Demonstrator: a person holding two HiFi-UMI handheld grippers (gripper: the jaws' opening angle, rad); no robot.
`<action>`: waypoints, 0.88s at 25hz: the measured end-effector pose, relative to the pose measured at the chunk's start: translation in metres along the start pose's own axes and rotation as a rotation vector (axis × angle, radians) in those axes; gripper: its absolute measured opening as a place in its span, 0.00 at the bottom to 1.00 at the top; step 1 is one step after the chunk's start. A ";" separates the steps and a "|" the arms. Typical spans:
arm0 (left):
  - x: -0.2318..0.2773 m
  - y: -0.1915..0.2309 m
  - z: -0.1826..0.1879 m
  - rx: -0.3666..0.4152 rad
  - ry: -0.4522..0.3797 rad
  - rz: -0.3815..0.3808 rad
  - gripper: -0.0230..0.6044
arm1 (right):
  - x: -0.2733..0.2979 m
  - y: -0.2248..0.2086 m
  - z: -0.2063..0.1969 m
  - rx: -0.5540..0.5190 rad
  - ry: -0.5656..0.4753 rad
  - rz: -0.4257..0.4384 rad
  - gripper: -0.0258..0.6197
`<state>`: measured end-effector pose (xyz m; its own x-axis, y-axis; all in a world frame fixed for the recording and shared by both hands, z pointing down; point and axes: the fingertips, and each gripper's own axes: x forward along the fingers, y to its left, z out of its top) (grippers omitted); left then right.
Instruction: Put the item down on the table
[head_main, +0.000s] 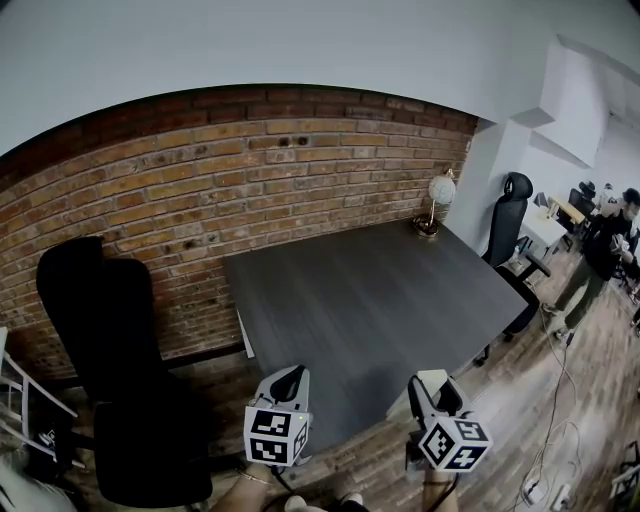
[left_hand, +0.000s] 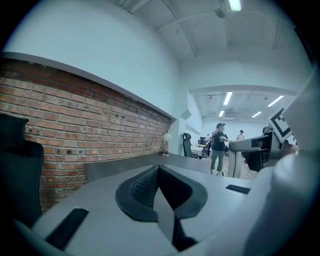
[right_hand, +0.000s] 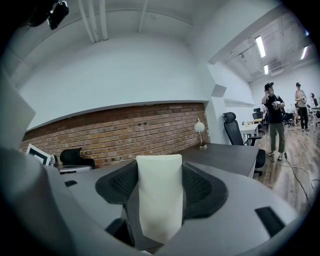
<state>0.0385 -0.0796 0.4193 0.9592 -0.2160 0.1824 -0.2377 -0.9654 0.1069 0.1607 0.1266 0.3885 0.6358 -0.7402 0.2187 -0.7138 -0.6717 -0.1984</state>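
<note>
At my left, a black office chair stands by the brick wall. My left gripper hangs at the near edge of the dark table, its 2 jaws pressed together on nothing. My right gripper clamps a pale white item upright between its jaws, by the table's near corner.

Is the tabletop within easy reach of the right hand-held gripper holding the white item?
Probably yes: the right hand-held gripper, shut on the white item, hangs by the table's near edge.
</note>
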 end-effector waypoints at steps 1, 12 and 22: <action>0.001 0.001 -0.001 -0.001 0.003 0.003 0.06 | 0.002 -0.001 -0.001 0.000 0.004 -0.001 0.49; 0.033 0.018 0.006 -0.028 -0.016 0.086 0.06 | 0.058 -0.019 0.020 -0.030 0.001 0.051 0.49; 0.087 0.021 0.025 -0.037 -0.045 0.187 0.06 | 0.128 -0.048 0.051 -0.056 0.004 0.154 0.49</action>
<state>0.1204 -0.1221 0.4127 0.9036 -0.3981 0.1584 -0.4170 -0.9021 0.1114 0.2914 0.0626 0.3778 0.5164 -0.8341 0.1938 -0.8179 -0.5475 -0.1768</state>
